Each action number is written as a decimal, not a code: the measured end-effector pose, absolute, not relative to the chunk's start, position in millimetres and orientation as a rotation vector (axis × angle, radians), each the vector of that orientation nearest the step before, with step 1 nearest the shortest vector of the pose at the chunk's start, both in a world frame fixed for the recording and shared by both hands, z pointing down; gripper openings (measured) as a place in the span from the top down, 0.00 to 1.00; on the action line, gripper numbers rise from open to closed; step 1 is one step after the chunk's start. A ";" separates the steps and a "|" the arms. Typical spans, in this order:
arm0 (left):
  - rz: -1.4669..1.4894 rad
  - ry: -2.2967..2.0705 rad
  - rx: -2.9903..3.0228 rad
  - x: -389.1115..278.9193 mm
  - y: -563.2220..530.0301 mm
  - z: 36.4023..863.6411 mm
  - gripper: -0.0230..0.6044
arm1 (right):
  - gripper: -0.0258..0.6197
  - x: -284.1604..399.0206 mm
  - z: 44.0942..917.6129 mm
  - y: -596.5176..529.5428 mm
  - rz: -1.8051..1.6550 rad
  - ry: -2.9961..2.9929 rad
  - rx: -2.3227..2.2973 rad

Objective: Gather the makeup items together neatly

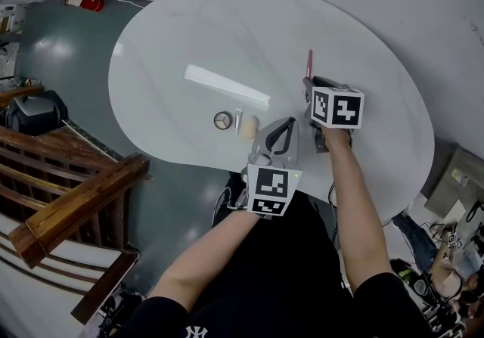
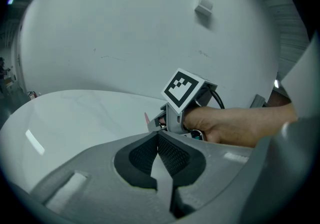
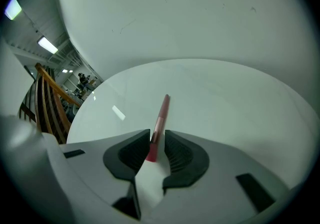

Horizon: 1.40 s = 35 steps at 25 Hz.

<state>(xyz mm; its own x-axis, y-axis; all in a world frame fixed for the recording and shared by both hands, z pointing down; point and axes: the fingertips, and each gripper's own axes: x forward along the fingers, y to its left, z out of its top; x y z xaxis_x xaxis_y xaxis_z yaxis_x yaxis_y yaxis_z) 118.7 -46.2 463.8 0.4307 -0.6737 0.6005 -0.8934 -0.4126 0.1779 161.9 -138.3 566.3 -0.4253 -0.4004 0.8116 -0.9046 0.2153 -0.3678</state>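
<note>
Head view: white oval table. We log three makeup items sitting close together just inside its near edge: a small round pot, a slim tube and a beige puff. The tube and puff look to be touching, with the pot just beside them. The pink pencil lies well apart from that group, further in toward the middle of the table and off to the right, pointing toward the far edge.

Right gripper: jaws apart, tipped down over the pencil's near end. The pencil runs up between the two pads. It lies close against one pad and a gap shows at the other, so we read no grip yet.

Left gripper: jaws closed together with nothing between them, held over the near edge just right of the puff.

Step in hand, as we judge it: fetching the stray pencil.

Next move calls for:
- closing squarely on the pencil's shaft, low enough that it does not roll off the pads
- carrying it across to the near edge and laying it beside the puff, in line with the tube
</note>
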 end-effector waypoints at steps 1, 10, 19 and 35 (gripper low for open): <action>0.614 -1.324 2.210 118.4 -46.4 463.5 0.95 | 0.81 163.3 566.1 -138.7 1.135 -1.912 1.204; 0.612 -1.333 2.215 116.5 -41.0 460.2 0.95 | 0.88 169.0 564.6 -139.0 1.077 -1.883 1.217; 0.615 -1.320 2.244 111.3 -18.8 452.2 0.95 | 0.88 172.9 539.6 -113.7 1.255 -1.967 1.282; 0.634 -1.202 2.352 67.2 30.6 444.7 0.95 | 0.88 128.5 527.8 -14.1 1.534 -1.948 1.388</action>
<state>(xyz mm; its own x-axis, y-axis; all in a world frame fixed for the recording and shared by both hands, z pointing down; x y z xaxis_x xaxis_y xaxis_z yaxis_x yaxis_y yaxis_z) 67.2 30.6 444.7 0.5218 -0.6361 0.5685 -0.8285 -0.5367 0.1598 128.5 -14.1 527.8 -0.4889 -0.4952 0.7182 -0.8143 -0.0362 -0.5793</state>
